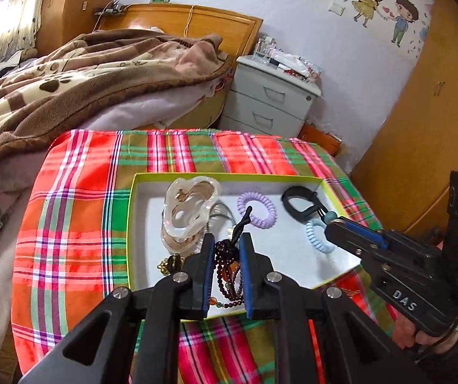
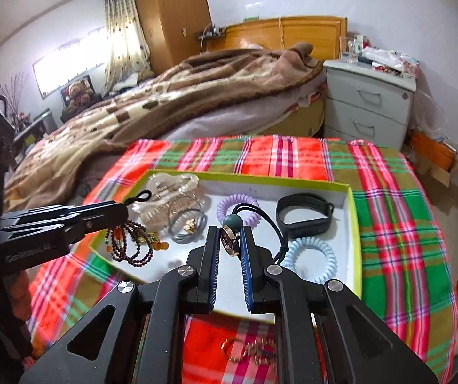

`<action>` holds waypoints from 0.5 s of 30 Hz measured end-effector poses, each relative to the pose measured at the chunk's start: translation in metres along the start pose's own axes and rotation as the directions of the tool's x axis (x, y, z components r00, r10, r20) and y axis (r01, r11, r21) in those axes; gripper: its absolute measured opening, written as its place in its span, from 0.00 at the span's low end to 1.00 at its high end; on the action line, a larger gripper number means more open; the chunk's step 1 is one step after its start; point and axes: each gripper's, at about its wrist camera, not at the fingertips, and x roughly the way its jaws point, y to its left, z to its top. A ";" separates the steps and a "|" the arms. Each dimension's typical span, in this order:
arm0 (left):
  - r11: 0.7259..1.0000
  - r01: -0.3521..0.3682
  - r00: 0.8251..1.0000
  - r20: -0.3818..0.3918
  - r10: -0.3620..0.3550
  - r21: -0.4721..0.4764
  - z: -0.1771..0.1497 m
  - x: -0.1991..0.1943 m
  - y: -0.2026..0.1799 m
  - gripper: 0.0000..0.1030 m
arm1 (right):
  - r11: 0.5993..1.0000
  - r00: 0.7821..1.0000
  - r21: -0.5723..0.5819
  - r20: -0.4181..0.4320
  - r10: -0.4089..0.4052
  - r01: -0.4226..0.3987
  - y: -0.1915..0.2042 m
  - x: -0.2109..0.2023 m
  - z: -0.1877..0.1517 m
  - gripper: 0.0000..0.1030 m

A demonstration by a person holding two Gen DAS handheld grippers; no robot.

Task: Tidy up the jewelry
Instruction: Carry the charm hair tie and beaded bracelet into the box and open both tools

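A white tray with a lime rim lies on the plaid cloth. My left gripper is shut on a dark red bead bracelet, held over the tray's near left part. My right gripper is shut on a pendant with a teal bead and black cord above the tray. In the tray lie clear bangles, a purple coil tie, a blue coil tie and a black band.
A grey hair tie with a gold charm lies in the tray. Gold chain pieces lie on the plaid cloth in front of the tray. A bed with a brown blanket and a grey nightstand stand behind.
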 end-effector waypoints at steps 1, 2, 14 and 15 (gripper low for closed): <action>1.000 -0.004 1.000 -0.008 0.004 -0.002 -0.001 0.004 0.002 0.15 | 1.000 1.000 -0.001 -0.012 0.000 0.000 -0.001 0.006 0.000 0.13; 1.000 -0.010 1.000 -0.016 0.009 -0.008 -0.002 0.009 0.004 0.15 | 1.000 1.000 -0.001 -0.021 0.002 -0.002 -0.001 0.010 0.000 0.13; 0.997 -0.069 0.994 -0.081 0.066 -0.029 -0.011 0.032 0.024 0.16 | 0.998 0.994 -0.050 -0.109 0.016 -0.022 0.008 0.042 -0.007 0.13; 0.997 -0.072 0.994 -0.089 0.069 -0.028 -0.011 0.033 0.025 0.16 | 0.998 0.993 -0.055 -0.118 0.017 -0.023 0.008 0.044 -0.008 0.13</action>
